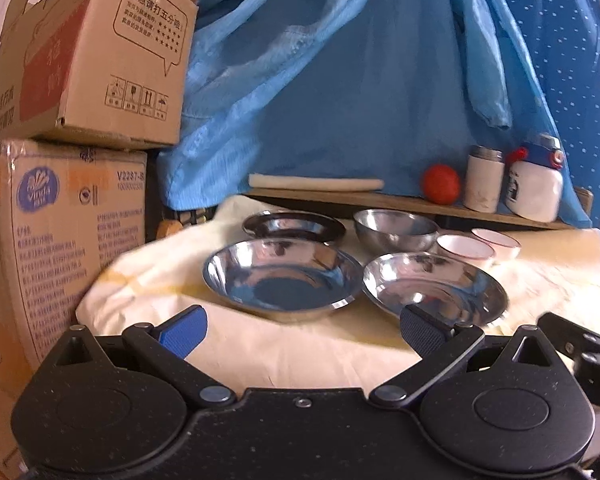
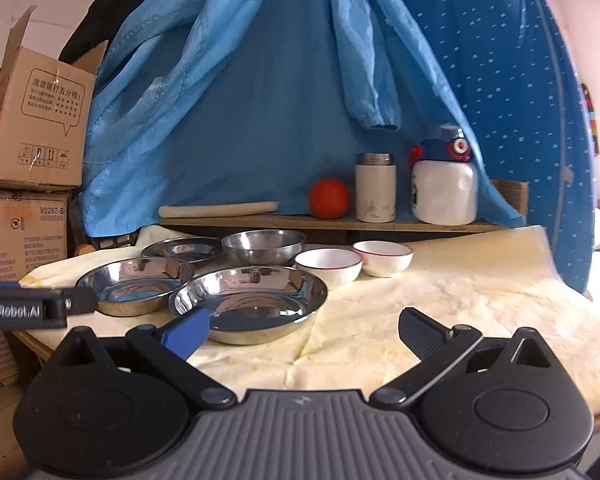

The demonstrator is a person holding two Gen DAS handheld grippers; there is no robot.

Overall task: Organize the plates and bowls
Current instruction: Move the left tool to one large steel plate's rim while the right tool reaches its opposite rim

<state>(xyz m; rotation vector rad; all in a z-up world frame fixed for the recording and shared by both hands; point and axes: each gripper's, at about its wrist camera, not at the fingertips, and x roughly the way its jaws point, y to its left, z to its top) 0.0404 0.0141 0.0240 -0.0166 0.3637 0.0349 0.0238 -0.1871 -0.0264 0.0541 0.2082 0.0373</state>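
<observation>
Three steel plates sit on a cream cloth: front left (image 1: 284,276) (image 2: 136,284), front right (image 1: 436,286) (image 2: 252,300), back left (image 1: 294,226) (image 2: 184,250). A steel bowl (image 1: 396,228) (image 2: 264,246) stands behind them. Two white bowls with red rims (image 1: 466,248) (image 1: 498,242) (image 2: 328,264) (image 2: 384,256) sit to its right. My left gripper (image 1: 302,330) is open and empty, just in front of the two front plates. My right gripper (image 2: 302,330) is open and empty, its left finger by the front right plate's rim.
Stacked cardboard boxes (image 1: 80,80) (image 2: 32,120) stand at the left. A wooden shelf (image 1: 380,200) (image 2: 300,222) behind holds a rolling pin (image 2: 220,210), a tomato (image 2: 329,198), a flask (image 2: 375,188) and a white bottle (image 2: 444,188). Blue cloth (image 2: 280,100) hangs behind.
</observation>
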